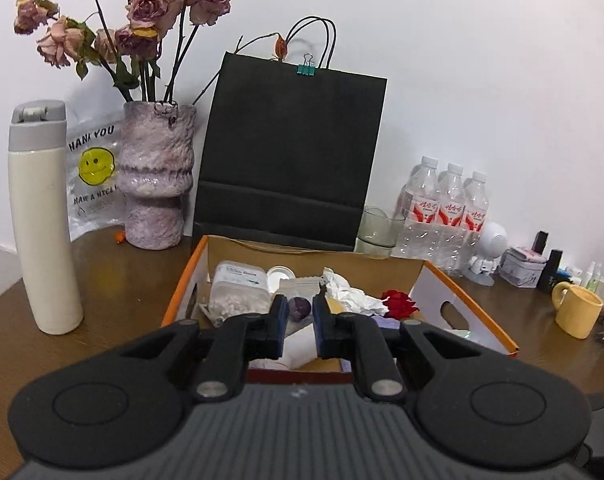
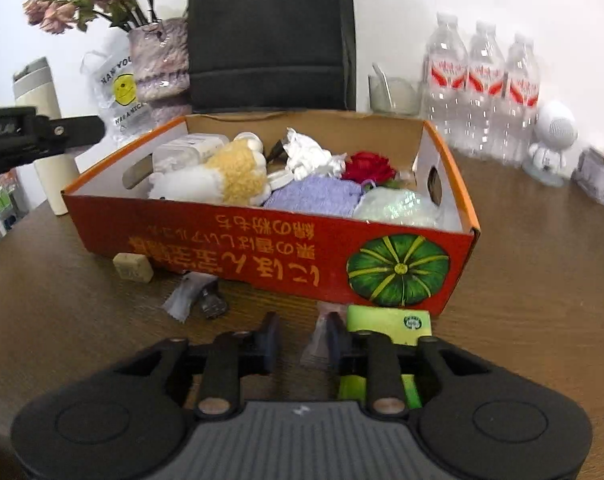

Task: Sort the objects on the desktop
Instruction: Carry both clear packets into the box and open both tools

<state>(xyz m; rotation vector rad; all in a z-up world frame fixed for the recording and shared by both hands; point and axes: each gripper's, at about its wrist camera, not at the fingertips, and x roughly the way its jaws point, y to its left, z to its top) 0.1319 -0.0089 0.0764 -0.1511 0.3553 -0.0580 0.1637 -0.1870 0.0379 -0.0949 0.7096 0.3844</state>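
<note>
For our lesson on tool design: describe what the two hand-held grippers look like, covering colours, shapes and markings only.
Both look alike. The left gripper and the right gripper have a grey ribbed body, two black rounded lobes embossed with circles, and black linkage bars with silver pivot pins. Their black fingers carry dark blue pads. No cables or sleeves show.

light: bright, even, soft shadows | focus: sharp centre | edges: fisheye bending, dark corner vignette
</note>
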